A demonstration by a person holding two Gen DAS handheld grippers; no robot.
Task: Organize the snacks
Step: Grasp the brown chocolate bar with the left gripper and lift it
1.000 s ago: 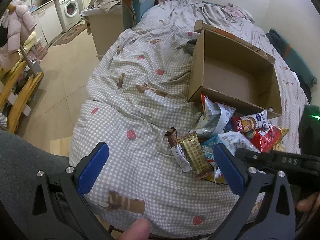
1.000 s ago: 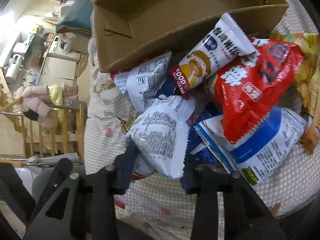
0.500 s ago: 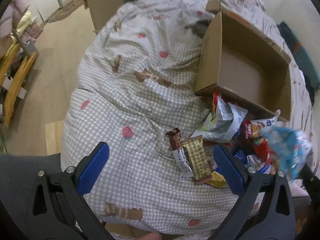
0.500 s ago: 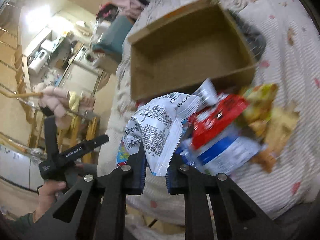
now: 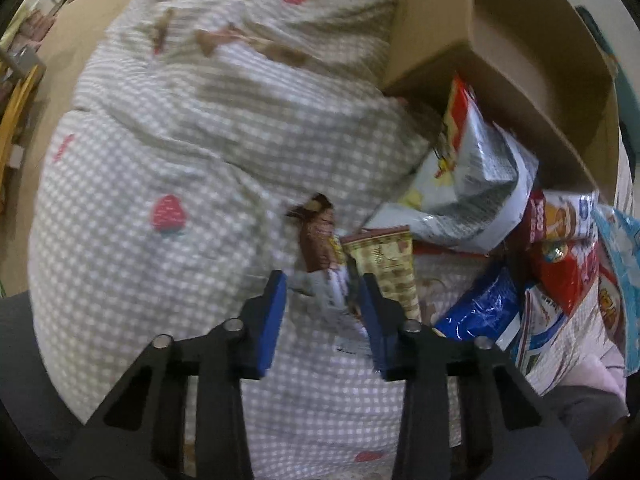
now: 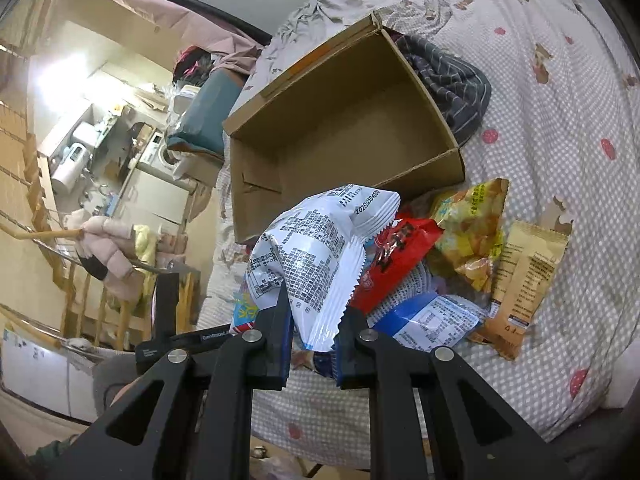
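Observation:
My right gripper [image 6: 312, 320] is shut on a white snack bag [image 6: 316, 252] and holds it above the snack pile, in front of the open cardboard box [image 6: 344, 120]. My left gripper [image 5: 322, 296] is low over the bed with its blue pads on either side of a brown-and-white wrapped bar [image 5: 324, 248]; a gap still shows, so it is open around it. A tan wafer bar [image 5: 388, 264] lies just right of it. The box [image 5: 500, 36] stands at upper right in the left wrist view, with the pile of bags [image 5: 480, 184] before it.
The checked duvet [image 5: 180, 140] covers the bed, whose edge drops to the floor at left. A red bag [image 6: 400, 260], a yellow bag [image 6: 472, 232], a tan packet [image 6: 528, 272] and a blue-white bag [image 6: 432, 320] lie in the pile. Dark striped cloth [image 6: 452, 76] lies behind the box.
My right gripper lifted the white bag off the pile and pulled back. My left gripper dropped toward the bed and narrowed its jaws around the brown-and-white bar.

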